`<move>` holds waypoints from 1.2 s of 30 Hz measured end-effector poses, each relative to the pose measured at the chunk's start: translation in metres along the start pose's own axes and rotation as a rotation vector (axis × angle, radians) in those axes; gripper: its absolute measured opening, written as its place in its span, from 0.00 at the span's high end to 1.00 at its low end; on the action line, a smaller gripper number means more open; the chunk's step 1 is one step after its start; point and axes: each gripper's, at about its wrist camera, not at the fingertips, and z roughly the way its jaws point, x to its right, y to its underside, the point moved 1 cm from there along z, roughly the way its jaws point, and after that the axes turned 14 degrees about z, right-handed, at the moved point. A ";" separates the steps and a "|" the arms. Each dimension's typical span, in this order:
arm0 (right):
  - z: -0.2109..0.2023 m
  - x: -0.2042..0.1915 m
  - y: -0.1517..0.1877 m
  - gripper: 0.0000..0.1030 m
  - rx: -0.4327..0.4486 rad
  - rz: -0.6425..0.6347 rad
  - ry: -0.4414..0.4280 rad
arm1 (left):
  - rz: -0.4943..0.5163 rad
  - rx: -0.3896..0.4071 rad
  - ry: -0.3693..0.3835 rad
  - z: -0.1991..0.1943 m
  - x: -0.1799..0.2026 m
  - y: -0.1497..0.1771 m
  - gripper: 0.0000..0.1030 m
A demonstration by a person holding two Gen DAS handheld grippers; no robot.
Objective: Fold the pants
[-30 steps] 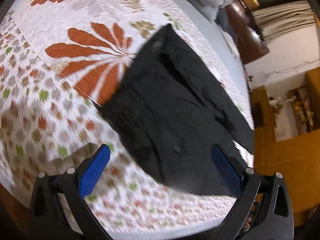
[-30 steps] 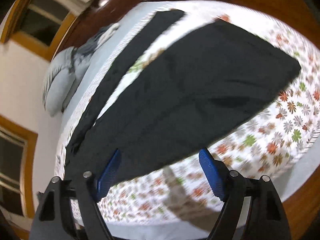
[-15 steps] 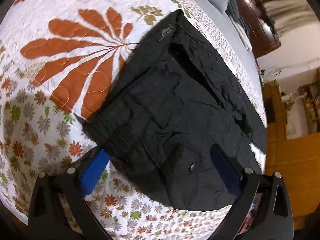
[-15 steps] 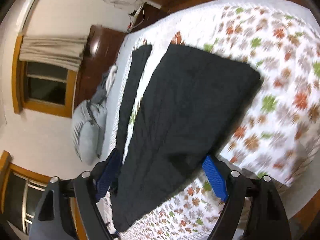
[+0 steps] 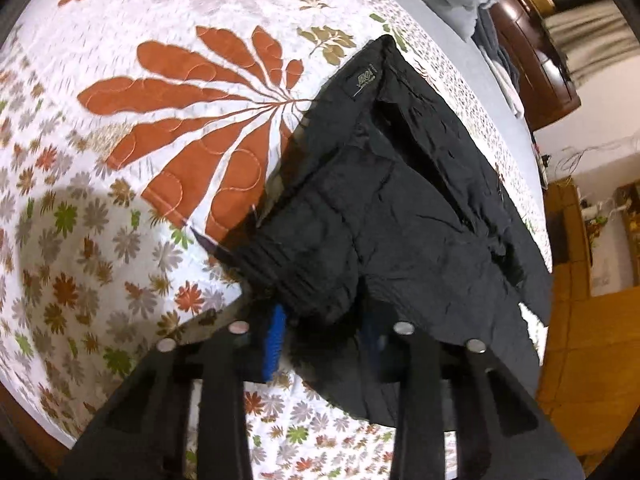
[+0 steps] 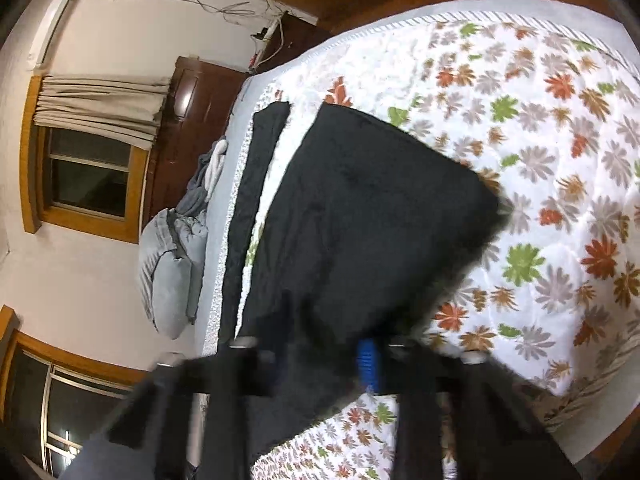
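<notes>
Both grippers have closed in the last second. A second ago each pair of blue fingers stood spread above the black pants (image 5: 400, 208); now the left gripper (image 5: 324, 338) has its fingers drawn in on the near corner of the waistband, with cloth bunched between them, and the right gripper (image 6: 320, 354) has its fingers pinching the near edge of a leg (only one blue pad shows there, the other is buried in fabric, and the view is blurred). The pants lie spread on the flowered quilt (image 5: 120, 152) of the bed, waist toward the left gripper, the legs running away toward the grey pillows (image 6: 168, 276); one leg (image 6: 256, 184) lies narrow and apart from the wider dark panel.

I read this as the grasp for the first fold being made: both holds sit on the same long side, so the likely next move is lifting that side and carrying it over. The cloth is limp and may slip from a shallow pinch.
</notes>
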 end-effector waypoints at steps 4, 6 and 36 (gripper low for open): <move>-0.008 -0.005 0.005 0.89 0.027 -0.014 0.008 | 0.010 -0.025 -0.003 -0.010 0.006 -0.004 0.78; -0.013 -0.009 0.009 0.89 0.035 -0.030 0.019 | 0.002 -0.036 0.010 -0.016 0.005 -0.006 0.78; 0.012 -0.008 0.075 0.85 -0.105 -0.163 0.208 | -0.063 -0.093 -0.034 -0.069 -0.079 0.021 0.68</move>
